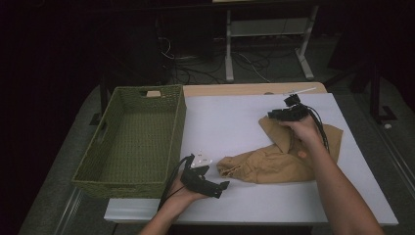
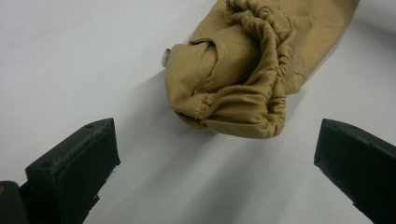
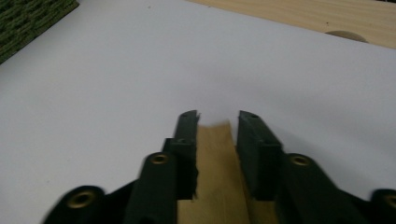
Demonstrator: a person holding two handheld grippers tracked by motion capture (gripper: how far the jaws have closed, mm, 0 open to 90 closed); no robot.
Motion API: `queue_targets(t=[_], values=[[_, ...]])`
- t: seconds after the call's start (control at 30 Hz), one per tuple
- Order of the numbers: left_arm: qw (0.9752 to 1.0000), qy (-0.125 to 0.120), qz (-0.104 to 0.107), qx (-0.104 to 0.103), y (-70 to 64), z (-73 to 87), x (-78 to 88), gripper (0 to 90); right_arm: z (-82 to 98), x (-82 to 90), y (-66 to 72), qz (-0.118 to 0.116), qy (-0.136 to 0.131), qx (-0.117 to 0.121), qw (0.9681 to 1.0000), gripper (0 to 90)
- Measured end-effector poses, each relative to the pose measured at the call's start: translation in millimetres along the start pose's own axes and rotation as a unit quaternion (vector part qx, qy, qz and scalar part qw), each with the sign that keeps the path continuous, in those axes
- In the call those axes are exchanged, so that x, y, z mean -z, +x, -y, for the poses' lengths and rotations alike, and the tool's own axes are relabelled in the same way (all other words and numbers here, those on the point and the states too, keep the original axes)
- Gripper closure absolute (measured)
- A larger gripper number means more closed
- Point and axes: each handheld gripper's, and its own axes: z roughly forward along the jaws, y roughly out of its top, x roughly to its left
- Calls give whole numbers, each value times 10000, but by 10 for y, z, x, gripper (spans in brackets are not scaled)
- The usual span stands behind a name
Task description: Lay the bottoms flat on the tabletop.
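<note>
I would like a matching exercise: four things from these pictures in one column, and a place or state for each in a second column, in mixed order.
1. basket
2. tan garment
3. left gripper
4. right gripper

a. jaws wide apart, nothing between them
b. jaws over a strip of tan cloth
c. crumpled on the white table top
d. empty, at the table's left

Pairs: 1-d, 2-c, 3-a, 4-b
</note>
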Motion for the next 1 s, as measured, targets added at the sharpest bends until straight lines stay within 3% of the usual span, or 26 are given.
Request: queue_targets(t=[0.1,0.27,1.0], values=[[10000,9,1,-5,-3,2,-2,0,20,96,23,-78,-135,29,9999,554],[10000,-7,-4,12,-7,1,7,0,77,235,100,-79,-163,129,9998,474],[10000,-36,-22,-10,-3,-3,35,0,494,745,475,-327,-109,547,9979,421]])
